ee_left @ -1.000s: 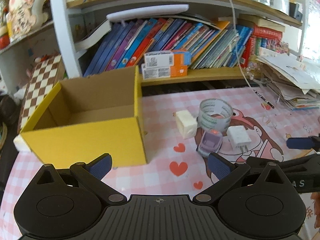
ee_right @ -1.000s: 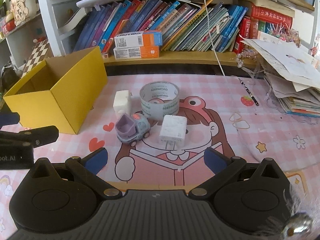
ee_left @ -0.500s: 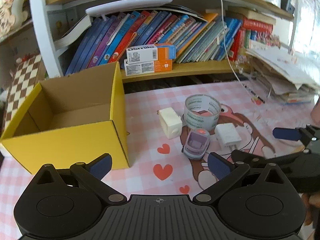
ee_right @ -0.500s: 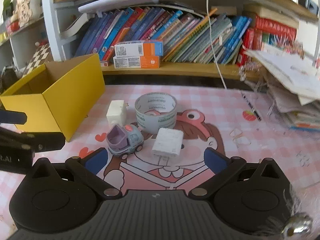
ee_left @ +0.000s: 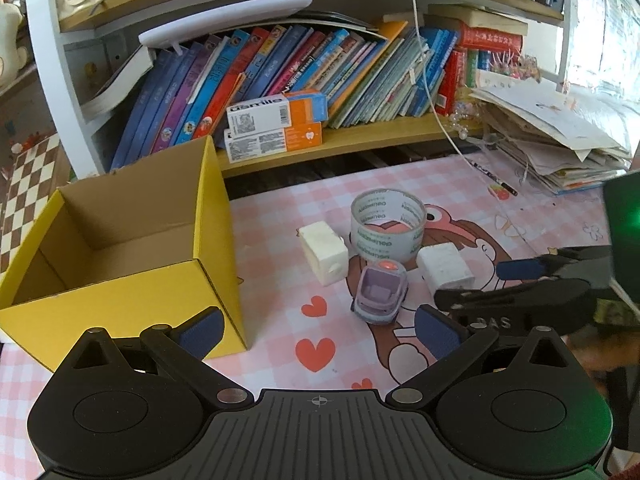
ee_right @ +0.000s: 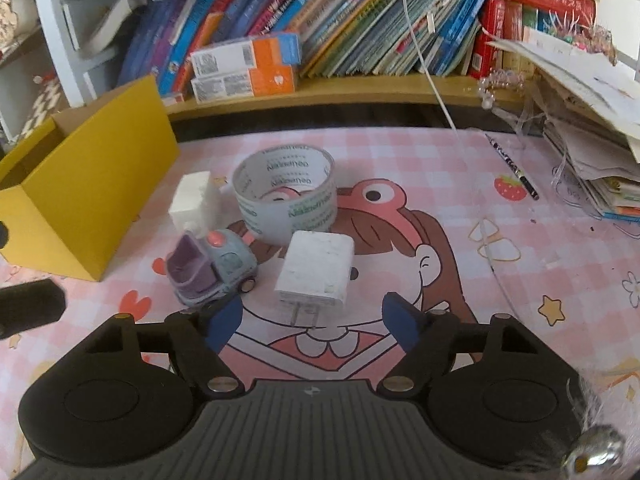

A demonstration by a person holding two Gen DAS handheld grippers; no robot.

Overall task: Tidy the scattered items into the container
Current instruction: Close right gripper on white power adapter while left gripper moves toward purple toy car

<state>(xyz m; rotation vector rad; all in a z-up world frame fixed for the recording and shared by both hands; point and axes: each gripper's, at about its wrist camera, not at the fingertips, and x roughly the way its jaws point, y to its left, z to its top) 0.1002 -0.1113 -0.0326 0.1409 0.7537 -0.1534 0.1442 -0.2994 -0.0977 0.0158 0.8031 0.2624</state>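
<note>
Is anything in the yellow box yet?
No. In the left wrist view the yellow box shows only bare cardboard inside, while the tape roll and toy truck sit on the mat.

Box point(ee_left: 120, 272) at left on mat point(ee_left: 280, 216); cube point(ee_left: 323, 252), tape roll point(ee_left: 387, 224) and charger point(ee_right: 316, 272) to its right; toy truck point(ee_right: 212, 268) before cube, left of charger; bookshelf point(ee_left: 360, 132) behind.

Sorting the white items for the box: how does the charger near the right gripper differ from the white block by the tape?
The charger lies flat, prongs showing; the white block stands taller and shows none. The charger lies farther from the yellow box. Both are white, blocky, uncontained.
</note>
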